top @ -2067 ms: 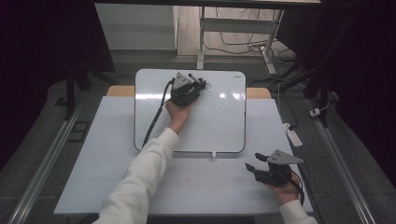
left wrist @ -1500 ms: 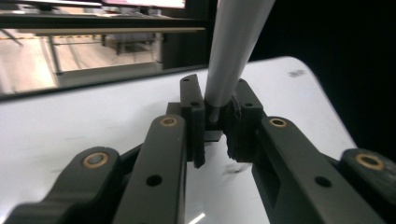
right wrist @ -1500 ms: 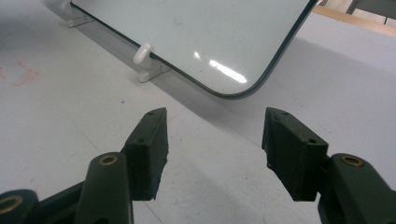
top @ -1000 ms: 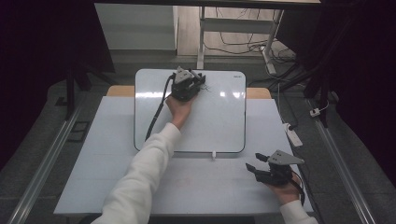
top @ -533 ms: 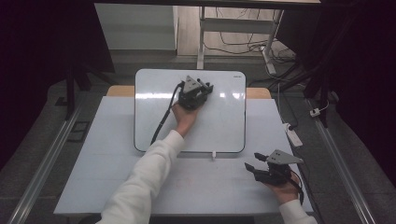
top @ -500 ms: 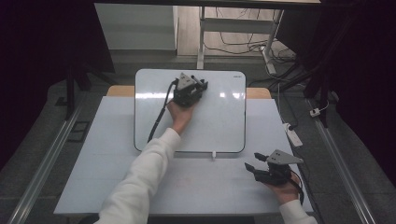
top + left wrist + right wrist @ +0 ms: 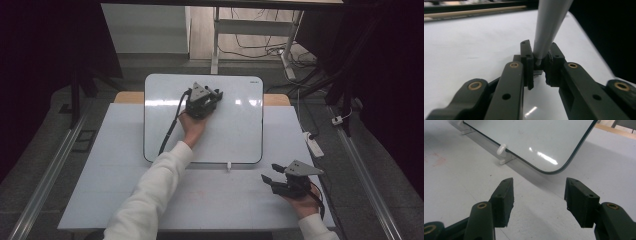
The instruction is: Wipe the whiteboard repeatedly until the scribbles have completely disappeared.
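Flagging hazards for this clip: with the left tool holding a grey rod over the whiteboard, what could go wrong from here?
1. The grey rod sits clamped near its end in the left tool; it might pivot or slip.
2. The whiteboard rests against small white clips, so pressing could shift it.
3. The right tool, open, isn't bracing it.

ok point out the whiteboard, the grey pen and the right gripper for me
whiteboard [image 7: 235,135]: high view, bare part of its white face
grey pen [image 7: 550,22]: left gripper view, middle of its barrel above the fingers
right gripper [image 7: 537,200]: right gripper view, gap midway between its open fingers
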{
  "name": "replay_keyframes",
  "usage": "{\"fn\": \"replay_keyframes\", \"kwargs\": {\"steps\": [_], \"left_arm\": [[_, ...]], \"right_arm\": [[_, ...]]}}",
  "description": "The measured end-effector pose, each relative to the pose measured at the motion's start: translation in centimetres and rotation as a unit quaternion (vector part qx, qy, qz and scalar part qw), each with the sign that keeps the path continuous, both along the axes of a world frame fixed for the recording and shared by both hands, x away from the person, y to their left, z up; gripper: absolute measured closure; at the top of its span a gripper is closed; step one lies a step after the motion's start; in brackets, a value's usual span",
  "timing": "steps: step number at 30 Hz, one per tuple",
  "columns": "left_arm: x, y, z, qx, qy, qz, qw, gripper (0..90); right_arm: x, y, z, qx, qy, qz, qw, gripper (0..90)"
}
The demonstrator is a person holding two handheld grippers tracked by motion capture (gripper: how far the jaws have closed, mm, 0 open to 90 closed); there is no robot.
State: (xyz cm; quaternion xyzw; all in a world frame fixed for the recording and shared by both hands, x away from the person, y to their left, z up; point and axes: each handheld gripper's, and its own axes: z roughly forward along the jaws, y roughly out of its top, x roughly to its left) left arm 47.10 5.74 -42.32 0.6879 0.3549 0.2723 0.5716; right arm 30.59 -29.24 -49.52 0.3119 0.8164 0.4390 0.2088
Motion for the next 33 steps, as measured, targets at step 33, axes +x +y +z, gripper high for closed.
{"fn": "replay_keyframes", "kwargs": {"steps": [33], "left_arm": [[-5.2,2.1,-0.7,0.031,0.125,-0.157,0.9791,78.1]], "right_arm": [[-0.4,1.1,1.6,0.025,-0.059,-0.012,0.9979,41.0]]}}
